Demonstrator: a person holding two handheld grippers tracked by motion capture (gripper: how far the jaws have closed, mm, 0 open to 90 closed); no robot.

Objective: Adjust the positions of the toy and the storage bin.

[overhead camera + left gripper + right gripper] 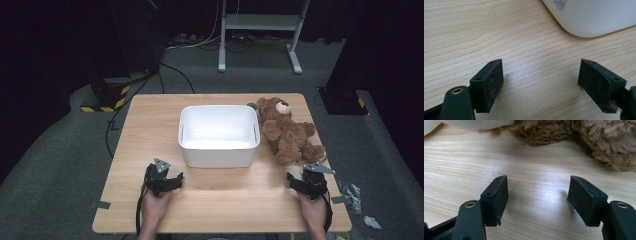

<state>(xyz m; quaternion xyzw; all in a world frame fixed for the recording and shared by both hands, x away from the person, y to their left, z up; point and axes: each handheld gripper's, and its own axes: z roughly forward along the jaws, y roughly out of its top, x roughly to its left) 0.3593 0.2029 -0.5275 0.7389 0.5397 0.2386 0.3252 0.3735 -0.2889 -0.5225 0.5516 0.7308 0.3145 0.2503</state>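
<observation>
Both jaws spread wide and empty, the left gripper (175, 179) and right gripper (294, 181) rest on the tabletop (150, 130), teddy bear (290, 132) just ahead of the right, white bin (219, 150) empty, nothing apparently begun.

A light wooden table (150, 130) stands on grey carpet (60, 165). Beyond it, a white desk frame (260, 30), floor cables (200, 42) and hazard-striped bases (107, 102) meet darkness.

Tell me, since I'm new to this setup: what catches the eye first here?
A brown teddy bear lies at the table's right, against a white bin in the middle. Near the front edge, the left gripper and right gripper rest open on the wood.
</observation>
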